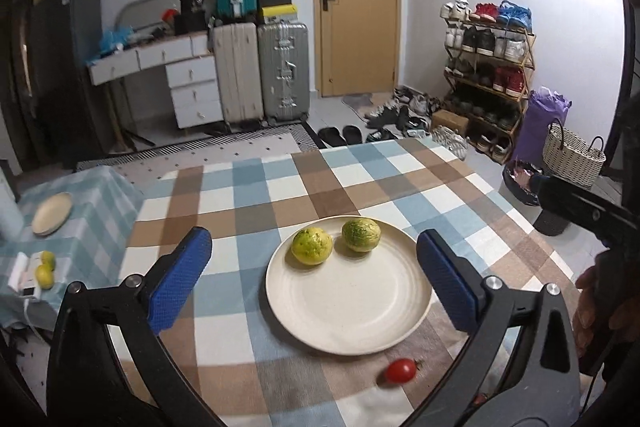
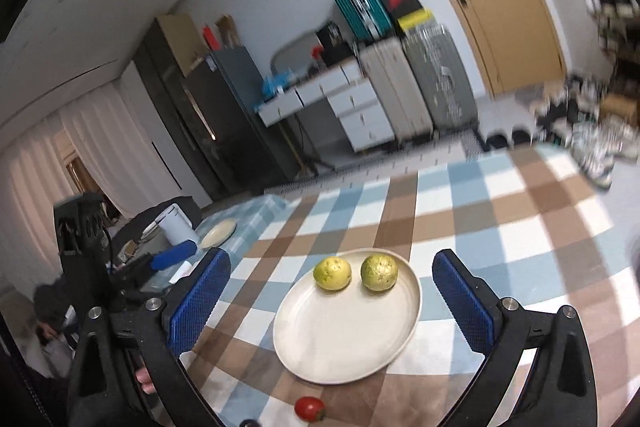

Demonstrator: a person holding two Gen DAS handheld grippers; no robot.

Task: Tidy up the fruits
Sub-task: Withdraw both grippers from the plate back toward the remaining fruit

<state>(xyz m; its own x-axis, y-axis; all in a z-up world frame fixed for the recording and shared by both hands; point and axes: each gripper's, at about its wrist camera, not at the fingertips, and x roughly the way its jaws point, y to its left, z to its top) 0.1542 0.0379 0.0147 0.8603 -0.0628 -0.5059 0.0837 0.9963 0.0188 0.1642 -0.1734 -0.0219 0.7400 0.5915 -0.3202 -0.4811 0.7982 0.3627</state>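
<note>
While hovering over the bench [image 1: 224, 187], had both tools wide apart, left tool [image 1: 314, 277] and right tool [image 2: 332, 301] empty. Two greenish fruits [image 1: 312, 246] sat on the plate [image 1: 348, 307] ahead; tomato [image 1: 401, 370] lay just below. Probably needed grabbing next.

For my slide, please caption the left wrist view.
Open left gripper above plate holding two green fruits; tomato outside.
</note>
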